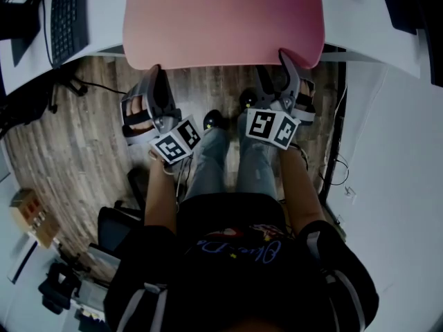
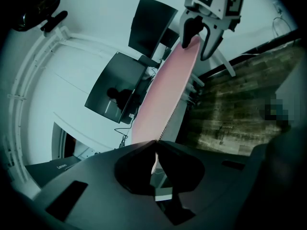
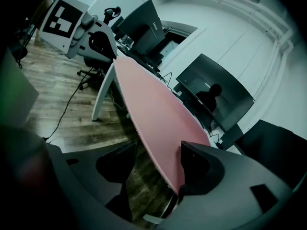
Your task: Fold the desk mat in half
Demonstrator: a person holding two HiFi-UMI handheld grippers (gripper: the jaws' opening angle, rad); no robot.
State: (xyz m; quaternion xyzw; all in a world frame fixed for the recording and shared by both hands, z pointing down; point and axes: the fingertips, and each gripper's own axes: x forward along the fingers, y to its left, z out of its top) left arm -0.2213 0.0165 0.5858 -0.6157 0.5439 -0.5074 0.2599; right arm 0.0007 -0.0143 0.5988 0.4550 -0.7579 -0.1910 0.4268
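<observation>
pink mat (image 1: pixel 221 19) on white desk (image 1: pixel 374 26), its near edge overhanging wood floor (image 1: pixel 76 144)
left gripper (image 1: pixel 156 75) at the mat's lower left, clenched on the near edge; right gripper (image 1: pixel 285 59) at the lower right corner, jaws apart around the edge

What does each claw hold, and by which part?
The left claw pinches the near edge of the flat pink desk mat; right claw straddles that edge, open, holding nothing.

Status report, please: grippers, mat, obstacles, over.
Left gripper shut on mat, near corner. Right gripper open, mat edge between jaws. Mat on desk, unfolded. Keyboard clear of it.
</observation>
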